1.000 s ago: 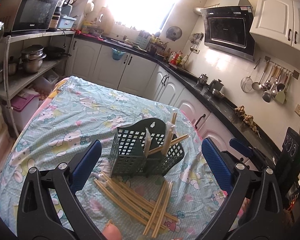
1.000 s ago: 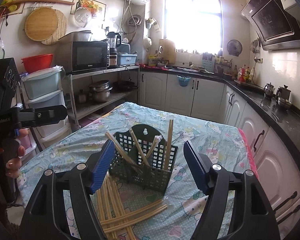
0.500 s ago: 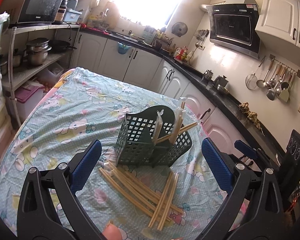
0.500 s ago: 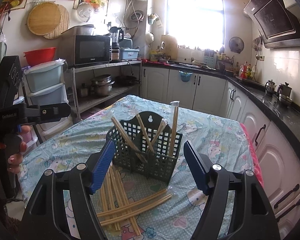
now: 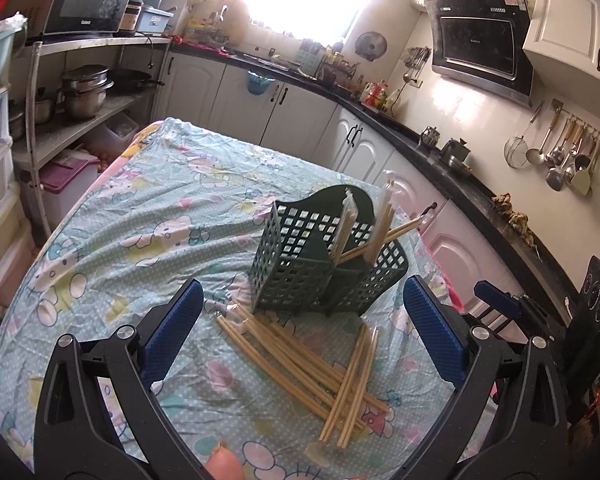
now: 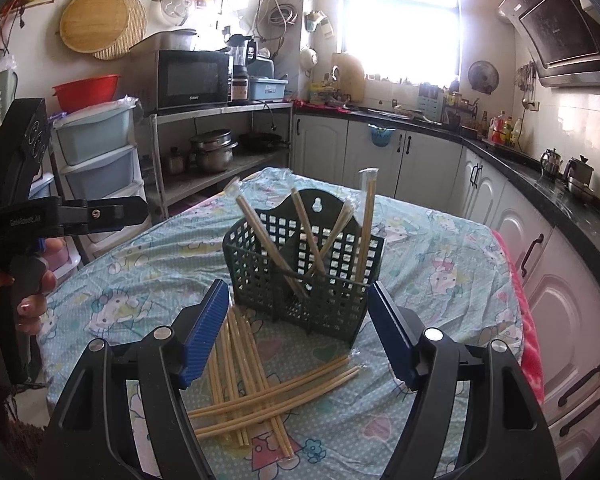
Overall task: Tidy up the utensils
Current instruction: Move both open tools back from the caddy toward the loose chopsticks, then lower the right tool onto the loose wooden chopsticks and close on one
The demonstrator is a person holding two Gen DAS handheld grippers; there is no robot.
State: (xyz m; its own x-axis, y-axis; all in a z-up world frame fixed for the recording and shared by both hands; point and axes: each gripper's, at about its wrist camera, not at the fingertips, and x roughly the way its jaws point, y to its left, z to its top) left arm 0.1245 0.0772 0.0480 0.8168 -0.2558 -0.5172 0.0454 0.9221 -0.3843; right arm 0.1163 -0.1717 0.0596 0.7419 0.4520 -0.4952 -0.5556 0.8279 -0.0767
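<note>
Utensil holder (image 5: 324,268): dark green plastic lattice basket with a divider inside, standing upright near the middle of the counter (image 5: 148,216), which is covered by a pale blue cartoon-print cloth (image 6: 440,264).

Chopsticks in holder (image 6: 364,232): several pale wooden sticks, some in clear wrappers, leaning at different angles; one stands nearly upright at the holder's right side in the right wrist view, another leans out over the rim.

Loose chopsticks (image 5: 300,356): a scattered pile lying flat on the cloth just in front of the holder, in two crossing bundles (one set runs away from the holder, the other lies across it).

Left gripper (image 5: 300,332): jaws wide apart with blue pads, nothing between them, hovering above the loose pile. In the right wrist view its black body shows at the left edge, held by a hand (image 6: 28,292).

Right gripper (image 6: 296,328): jaws likewise spread wide and empty, framing the holder's base and the loose pile below.

Surroundings: microwave (image 6: 192,78) on a metal shelf, pots beneath, white cabinets, range hood (image 5: 480,40).
</note>
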